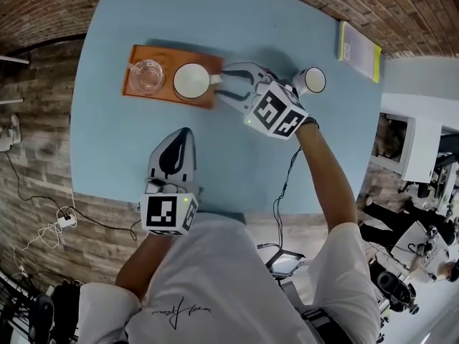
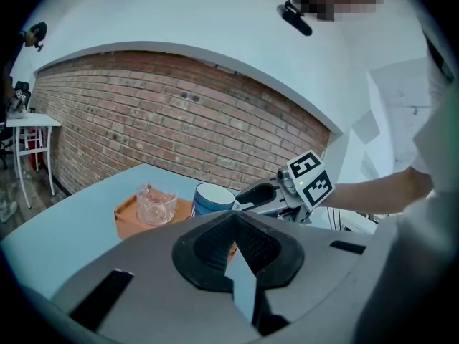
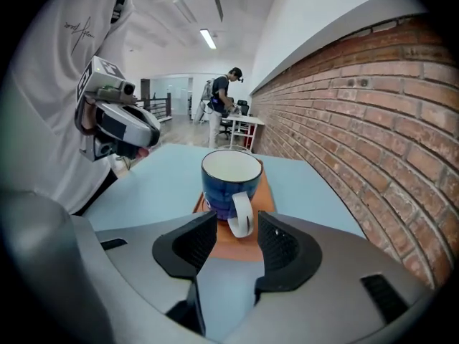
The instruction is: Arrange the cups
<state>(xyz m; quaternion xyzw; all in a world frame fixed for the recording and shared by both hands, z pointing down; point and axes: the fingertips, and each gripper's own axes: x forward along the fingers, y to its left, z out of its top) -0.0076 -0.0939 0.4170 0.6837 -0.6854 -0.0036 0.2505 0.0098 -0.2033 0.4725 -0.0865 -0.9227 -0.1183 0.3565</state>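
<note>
A wooden tray (image 1: 168, 96) on the blue table holds a clear glass cup (image 1: 147, 75) on its left and a blue mug (image 1: 191, 81) with a white inside on its right. My right gripper (image 1: 224, 83) stands open at the tray's right end. In the right gripper view the mug's white handle (image 3: 241, 213) sits between the two pads with a gap on each side. A second mug (image 1: 310, 81) stands on the table to the right, beside my right hand. My left gripper (image 1: 183, 133) is shut and holds nothing, near the table's front edge.
A yellow-edged booklet (image 1: 358, 51) lies at the table's far right corner. A brick wall runs behind the table (image 1: 215, 20). Cables and a power strip (image 1: 64, 221) lie on the floor at the left. A person stands far off in the right gripper view.
</note>
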